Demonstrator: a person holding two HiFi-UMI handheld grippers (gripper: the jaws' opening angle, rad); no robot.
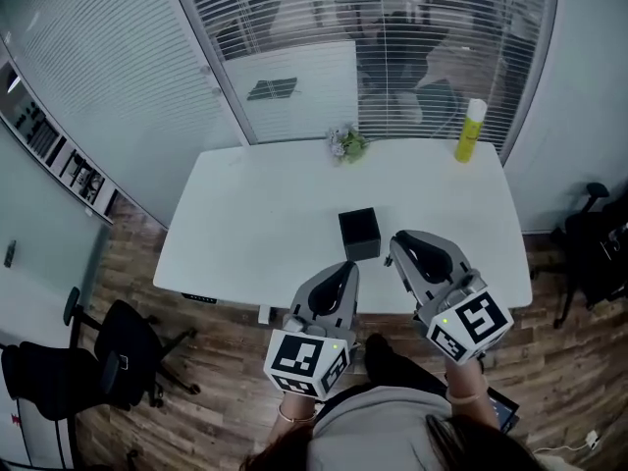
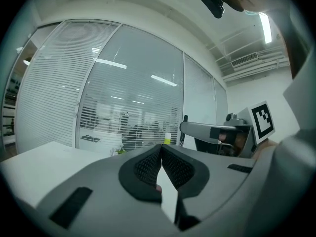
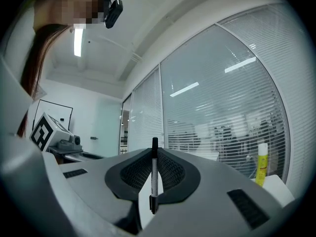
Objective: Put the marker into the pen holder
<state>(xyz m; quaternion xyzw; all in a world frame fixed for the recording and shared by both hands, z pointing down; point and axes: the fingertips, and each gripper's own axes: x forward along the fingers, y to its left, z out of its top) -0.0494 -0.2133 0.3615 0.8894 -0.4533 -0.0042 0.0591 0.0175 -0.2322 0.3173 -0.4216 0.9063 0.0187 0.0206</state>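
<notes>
Black mesh pads line the jaws of the right gripper [image 3: 154, 154], which are pinched on a slim marker [image 3: 154, 180]. The marker has a pale barrel and is black at both ends. It is gripped around mid-barrel. In the right gripper view its long axis stands upright, crosswise to the direction the jaws reach. One black end pokes above the pads and the other hangs below them. Which end is the cap cannot be told.

The left gripper [image 2: 161, 152] has its jaws pressed together at the tips with nothing between them.

In the head view both grippers sit near the front edge of a white desk [image 1: 255, 214]. A black, cube-shaped pen holder [image 1: 359, 234] stands on it. The right gripper is just to the right of the holder and the left gripper is just in front of it.

The step in hand looks like carrying the marker to the holder. It would go best with the marker kept vertical and its lower end centred over the open top. The marker should then be lowered inside before the jaws are released.

Further back on the desk are a yellow bottle [image 1: 470, 130] and a small plant [image 1: 346, 143].
</notes>
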